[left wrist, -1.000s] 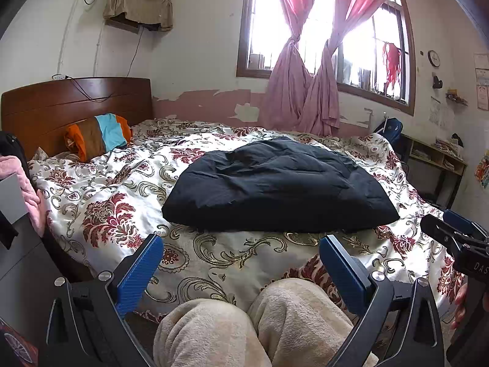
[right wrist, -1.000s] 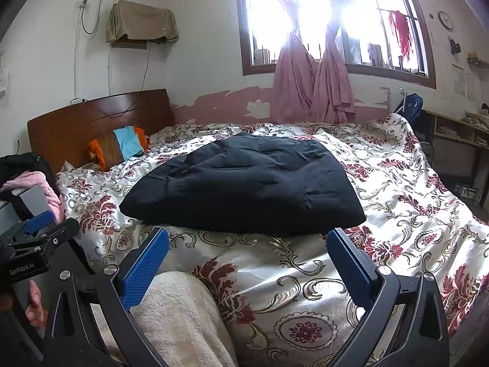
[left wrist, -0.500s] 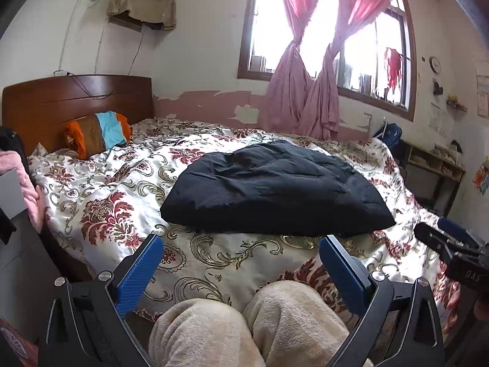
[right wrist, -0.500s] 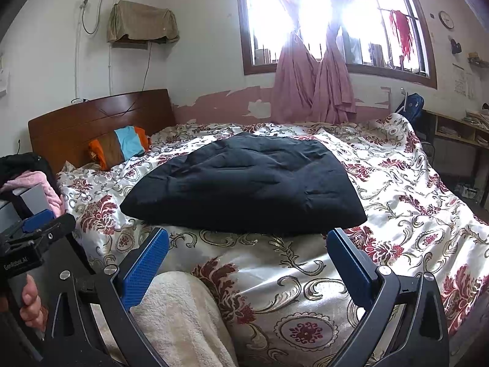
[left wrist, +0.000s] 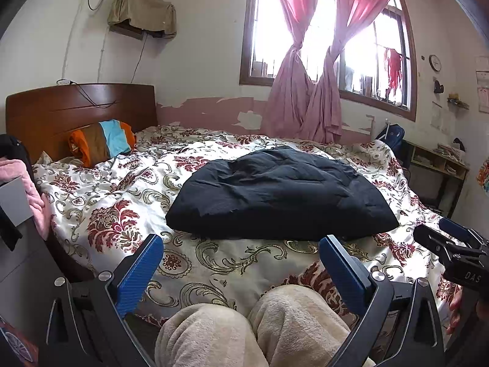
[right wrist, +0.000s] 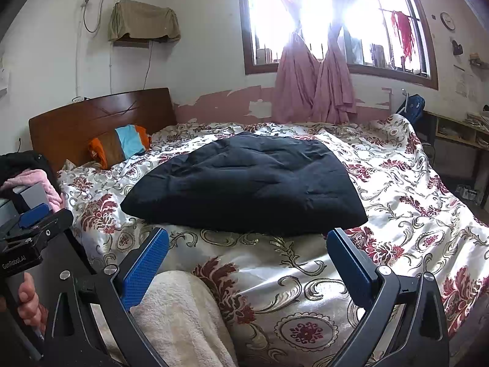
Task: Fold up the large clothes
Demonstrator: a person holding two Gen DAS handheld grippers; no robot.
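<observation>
A folded black padded garment (left wrist: 281,195) lies flat in the middle of the bed; it also shows in the right wrist view (right wrist: 244,183). My left gripper (left wrist: 241,263) is open and empty, held back from the bed's near edge above beige-clad knees (left wrist: 250,327). My right gripper (right wrist: 247,257) is open and empty, also short of the garment. Each gripper shows at the side of the other's view, the right one (left wrist: 452,244) and the left one (right wrist: 33,223).
The bed has a floral cover (left wrist: 214,263) and a wooden headboard (left wrist: 76,113). A striped orange, brown and blue pillow (left wrist: 101,140) lies by the headboard. A pink cloth (left wrist: 30,189) sits at the left. A desk (left wrist: 440,165) stands at the right, under a curtained window (left wrist: 321,61).
Both grippers have drifted slightly; the left view has risen a little. The garment has not moved and both grippers stay open.
</observation>
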